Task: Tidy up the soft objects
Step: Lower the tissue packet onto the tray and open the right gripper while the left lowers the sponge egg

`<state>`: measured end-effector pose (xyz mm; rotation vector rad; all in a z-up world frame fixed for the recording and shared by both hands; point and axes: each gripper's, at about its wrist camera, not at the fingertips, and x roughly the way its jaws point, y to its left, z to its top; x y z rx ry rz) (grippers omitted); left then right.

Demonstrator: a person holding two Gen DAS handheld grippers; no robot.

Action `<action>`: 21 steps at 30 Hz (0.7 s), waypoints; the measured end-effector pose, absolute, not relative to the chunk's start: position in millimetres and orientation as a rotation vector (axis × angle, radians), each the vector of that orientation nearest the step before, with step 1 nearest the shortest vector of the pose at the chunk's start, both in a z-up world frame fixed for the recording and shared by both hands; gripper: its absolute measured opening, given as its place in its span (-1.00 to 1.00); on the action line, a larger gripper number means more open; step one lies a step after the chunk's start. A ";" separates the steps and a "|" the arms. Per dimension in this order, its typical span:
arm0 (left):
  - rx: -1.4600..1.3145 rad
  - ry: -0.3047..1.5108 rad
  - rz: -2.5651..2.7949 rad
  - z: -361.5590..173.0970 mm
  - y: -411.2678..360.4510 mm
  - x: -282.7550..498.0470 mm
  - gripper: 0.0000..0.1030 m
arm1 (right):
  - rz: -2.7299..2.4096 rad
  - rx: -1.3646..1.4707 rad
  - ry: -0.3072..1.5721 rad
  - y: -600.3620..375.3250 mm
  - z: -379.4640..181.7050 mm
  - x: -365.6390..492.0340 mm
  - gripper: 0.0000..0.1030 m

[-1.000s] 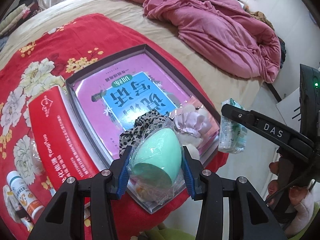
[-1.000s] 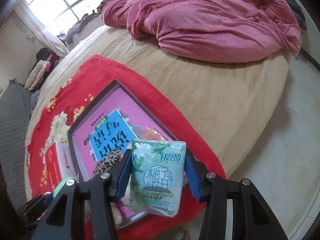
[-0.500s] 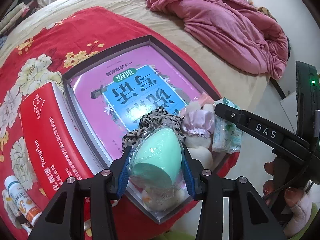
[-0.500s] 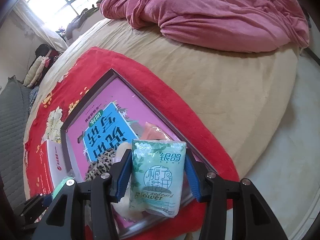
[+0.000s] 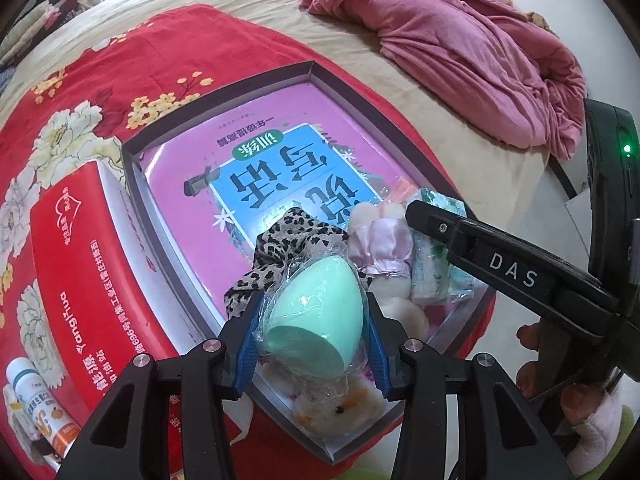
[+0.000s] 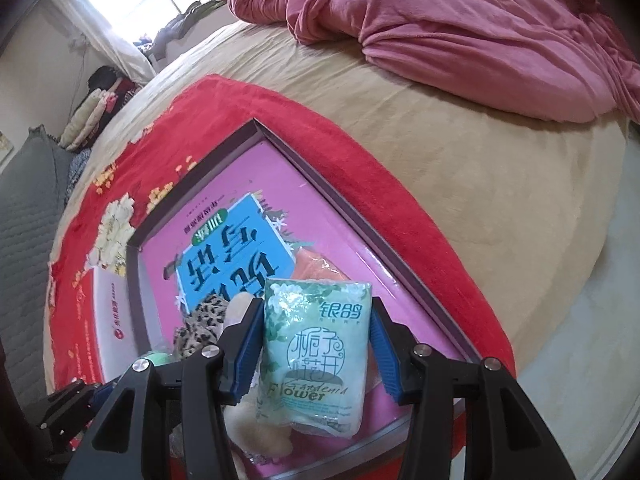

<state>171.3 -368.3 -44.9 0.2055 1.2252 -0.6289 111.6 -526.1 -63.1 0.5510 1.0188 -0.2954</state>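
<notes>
Two soft things are in my grip right now, one per side. My left hand-held gripper (image 5: 312, 336) has its blue pads closed on the mint-green sponge egg (image 5: 316, 316), which is wrapped in loose clear film and hangs over the near corner of the shallow box (image 5: 224, 92). I judge it very light and squashy; the film looks slippery, so the wide middle of the egg is the place to pinch, not the crinkled wrap. My right hand-held gripper (image 6: 316, 344) is closed on the tissue pack (image 6: 316, 352), held by its two long sides, above the near right part of the same box. That pack should be light and compressible, with a slick plastic skin; a firm hold across its flat body seems safest.

Just beyond the egg lie a leopard-print scrunchie (image 5: 292, 240), a pale pink scrunchie (image 5: 384, 244) and some white puffs (image 5: 400, 312), all inside the box on a pink book (image 5: 256, 148). Left of the box stands a red carton (image 5: 80, 264). Farther off, a pink blanket (image 5: 460, 48) is heaped on the bed.
</notes>
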 end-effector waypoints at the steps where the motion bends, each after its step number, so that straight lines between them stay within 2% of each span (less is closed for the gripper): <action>1: 0.205 1.226 -0.628 -45.4 -368.2 171.4 -0.07 | -0.295 0.551 1.017 -526.7 -63.2 110.9 0.00; 8: 0.203 1.230 -0.629 -46.6 -369.1 170.6 -0.07 | -0.301 0.552 1.027 -529.6 -62.6 106.5 0.00; 16: 0.193 1.238 -0.621 -46.1 -365.7 170.6 -0.07 | -0.306 0.531 0.999 -528.2 -53.2 102.9 0.23; 21: 0.191 1.243 -0.622 -46.0 -363.9 168.5 -0.07 | -0.308 0.522 0.998 -529.5 -48.3 100.7 0.23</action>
